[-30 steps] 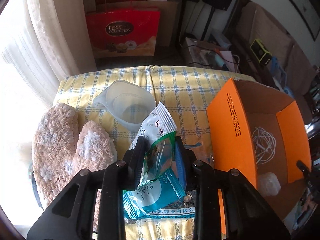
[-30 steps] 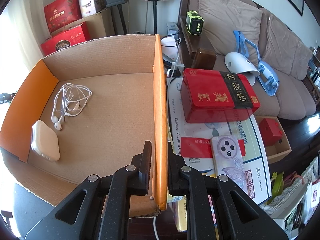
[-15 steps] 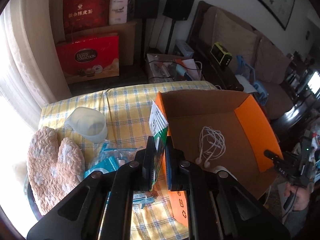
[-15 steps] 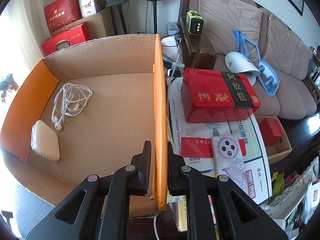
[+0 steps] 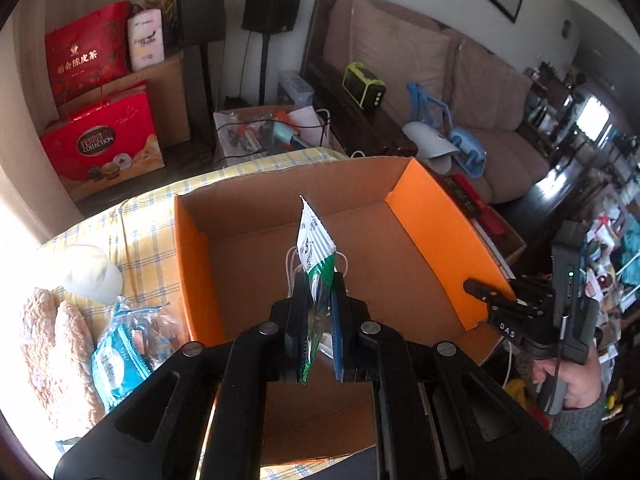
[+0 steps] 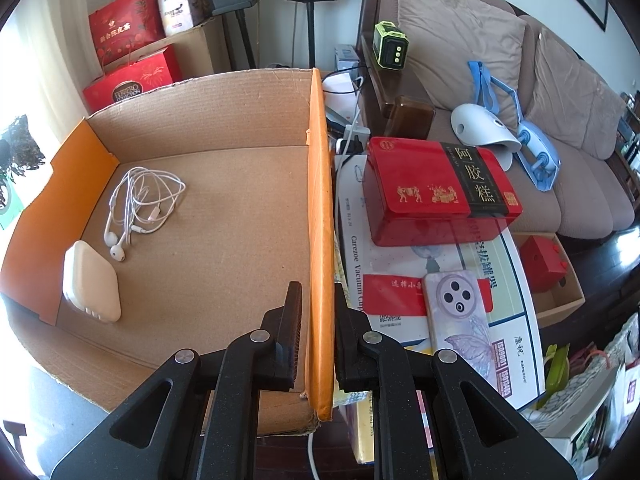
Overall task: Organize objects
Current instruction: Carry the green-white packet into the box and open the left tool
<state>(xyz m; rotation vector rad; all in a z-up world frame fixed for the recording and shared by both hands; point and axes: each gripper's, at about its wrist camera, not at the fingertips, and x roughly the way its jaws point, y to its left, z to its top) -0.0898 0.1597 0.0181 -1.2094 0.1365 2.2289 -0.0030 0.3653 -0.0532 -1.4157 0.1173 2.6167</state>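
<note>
My left gripper [image 5: 320, 280] is shut on a green and white sachet [image 5: 314, 246], which stands up edge-on between the fingers, held over the open cardboard box [image 5: 424, 216]. My right gripper [image 6: 317, 292] is shut on the box's orange right wall [image 6: 321, 216]; it also shows in the left wrist view [image 5: 480, 292], held by a hand. Inside the box lie white earphones [image 6: 140, 200] and a cream case [image 6: 90, 282]. On the checked cloth left of the box lie blue sachets [image 5: 120, 356], a clear plastic cup [image 5: 94, 272] and fuzzy pink mittens [image 5: 56, 352].
Right of the box lie a red tin [image 6: 436, 192] and a phone [image 6: 460, 316] on a printed white carton [image 6: 504, 320]. Behind it stand red gift bags [image 5: 100, 140], speakers [image 5: 272, 4] and a sofa [image 5: 460, 92] with cushions.
My left gripper closed on the sachet, lifted it off the blue sachets and carried it right, over the box. The right gripper kept its hold on the box wall.
</note>
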